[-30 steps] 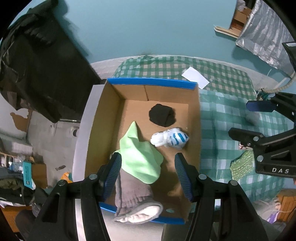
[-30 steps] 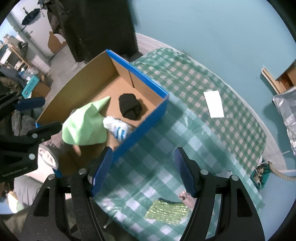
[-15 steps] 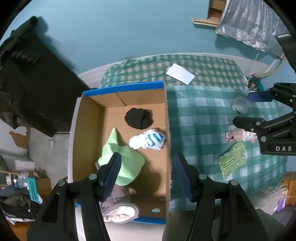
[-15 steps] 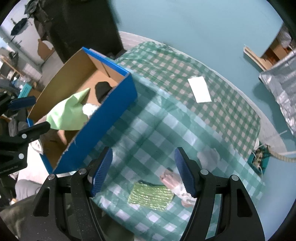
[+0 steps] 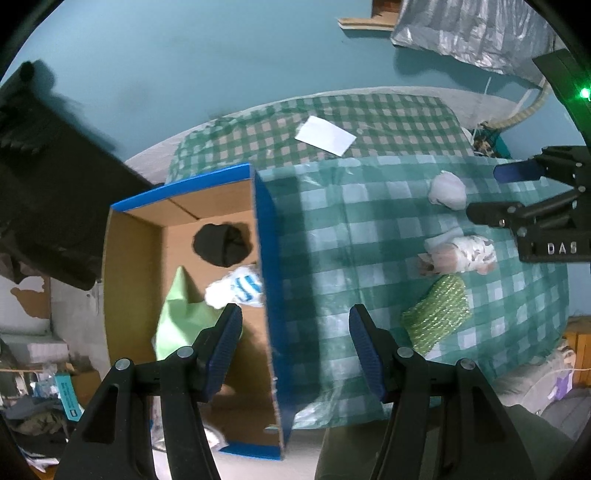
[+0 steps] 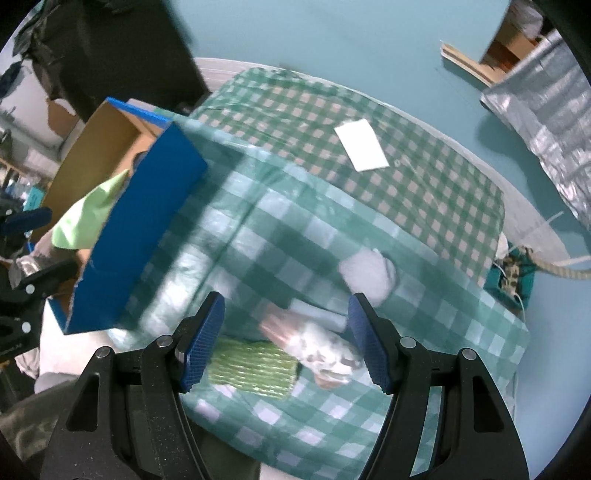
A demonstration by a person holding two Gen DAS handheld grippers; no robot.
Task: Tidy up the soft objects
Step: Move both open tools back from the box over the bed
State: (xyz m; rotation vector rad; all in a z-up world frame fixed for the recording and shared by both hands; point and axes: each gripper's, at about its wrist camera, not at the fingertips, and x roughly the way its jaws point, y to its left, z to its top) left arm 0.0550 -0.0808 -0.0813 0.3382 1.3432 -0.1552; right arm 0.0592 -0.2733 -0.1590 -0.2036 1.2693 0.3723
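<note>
A blue-rimmed cardboard box stands at the left end of the checked table. In it lie a black bundle, a white and blue striped sock roll and a light green cloth. On the cloth to the right lie a white bundle, a pale patterned soft piece and a green knitted pad. My left gripper hangs open and empty over the box's right wall. My right gripper is open above the patterned piece and the green pad, with the white bundle just beyond.
A white paper sheet lies on the far part of the green checked tablecloth. Silver foil material is on the teal floor at the upper right. Dark clothing and clutter sit left of the box.
Both grippers have swung right, away from the box and over the tablecloth. The white bundle, patterned piece and green pad have come into the right gripper's view. Neither gripper's opening has changed.
</note>
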